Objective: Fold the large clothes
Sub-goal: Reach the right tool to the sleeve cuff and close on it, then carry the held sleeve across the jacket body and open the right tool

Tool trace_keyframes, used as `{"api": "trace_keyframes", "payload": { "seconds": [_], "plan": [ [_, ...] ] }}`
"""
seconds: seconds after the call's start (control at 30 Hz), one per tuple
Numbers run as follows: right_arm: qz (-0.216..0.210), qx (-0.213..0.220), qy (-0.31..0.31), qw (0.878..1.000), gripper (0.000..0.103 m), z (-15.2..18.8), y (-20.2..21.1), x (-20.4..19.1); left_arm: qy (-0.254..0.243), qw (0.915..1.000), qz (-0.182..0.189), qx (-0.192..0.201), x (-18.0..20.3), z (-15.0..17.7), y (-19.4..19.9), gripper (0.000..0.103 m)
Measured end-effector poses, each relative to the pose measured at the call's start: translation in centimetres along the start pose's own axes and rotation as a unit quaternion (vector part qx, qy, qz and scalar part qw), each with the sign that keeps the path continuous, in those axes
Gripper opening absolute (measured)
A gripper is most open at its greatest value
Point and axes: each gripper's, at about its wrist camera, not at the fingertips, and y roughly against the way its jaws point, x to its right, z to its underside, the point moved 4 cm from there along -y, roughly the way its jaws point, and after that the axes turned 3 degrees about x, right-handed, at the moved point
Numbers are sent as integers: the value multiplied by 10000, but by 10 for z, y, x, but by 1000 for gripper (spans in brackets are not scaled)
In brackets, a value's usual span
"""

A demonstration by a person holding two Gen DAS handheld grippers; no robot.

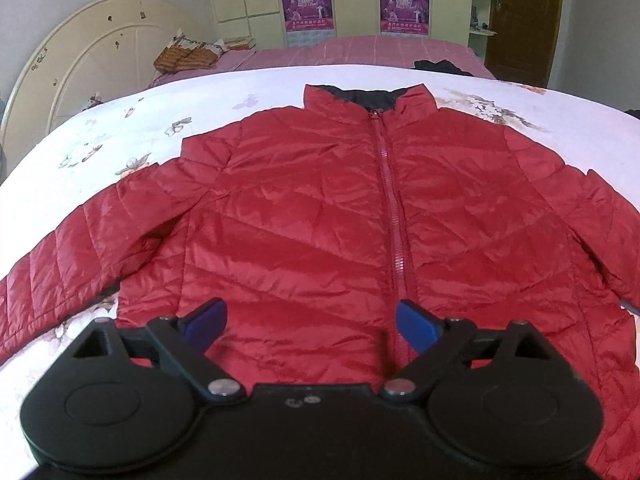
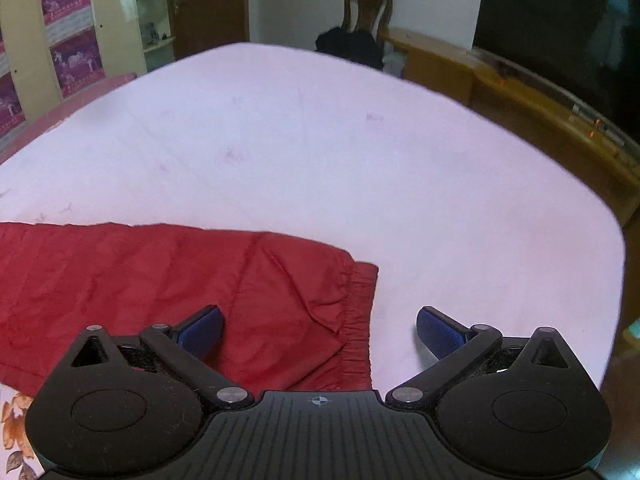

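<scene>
Bed with white floral sheet; pink-checked bed behind, cream headboard, wardrobe with two purple posters, brown door. Right view: wooden chair, low wooden cabinet. One red quilted jacket lies flat on bed, zipped, collar away, sleeves spread. Left tool above hem beside zipper, fingers apart, empty. Right tool over sleeve cuff, fingers apart, empty.
</scene>
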Motion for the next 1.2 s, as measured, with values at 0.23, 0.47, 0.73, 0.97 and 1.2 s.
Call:
{"api": "trace_keyframes", "payload": {
  "seconds": [0.23,0.47,0.73,0.97,1.2],
  "plan": [
    [-479,131,-303,9983,60,2,2,5,-65,9999,153,23,9,-5,1,84],
    [-916,326,-438,9943,15,-8,22,0,-17,9996,257,99,10,-12,5,81],
    [-1785,853,37,9802,15,-42,64,-79,118,9994,189,259,-13,-22,13,81],
    [-2904,967,868,9480,15,-42,100,-230,277,9990,44,362,-59,-22,13,81],
    [-3878,574,1632,9054,15,10,132,-392,555,9979,-79,308,-116,-21,5,81]
  ]
}}
